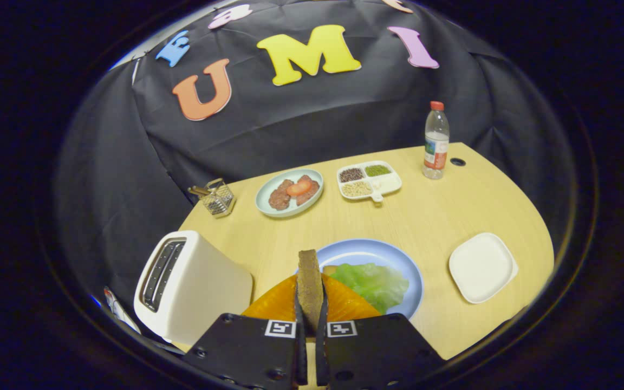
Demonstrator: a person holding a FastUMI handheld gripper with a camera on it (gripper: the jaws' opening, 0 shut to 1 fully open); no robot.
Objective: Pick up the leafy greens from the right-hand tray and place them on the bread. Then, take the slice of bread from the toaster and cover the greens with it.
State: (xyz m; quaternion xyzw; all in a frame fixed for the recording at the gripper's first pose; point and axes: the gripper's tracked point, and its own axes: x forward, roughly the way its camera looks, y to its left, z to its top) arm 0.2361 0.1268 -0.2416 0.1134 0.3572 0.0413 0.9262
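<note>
My gripper is shut on a brown slice of bread, which stands on edge between the two fingers and sticks up past their tips. Just ahead and slightly right lies a blue plate with the leafy greens spread on it. A small corner of the lower bread peeks out at the greens' left edge. The white toaster stands to the left of the fingers, its slots dark. An orange rounded surface lies right behind the fingers, partly hidden by them.
A white square tray sits right of the blue plate. Farther back are a pale plate with patties and a tomato slice, a divided dish of seeds, a water bottle and a small wire basket.
</note>
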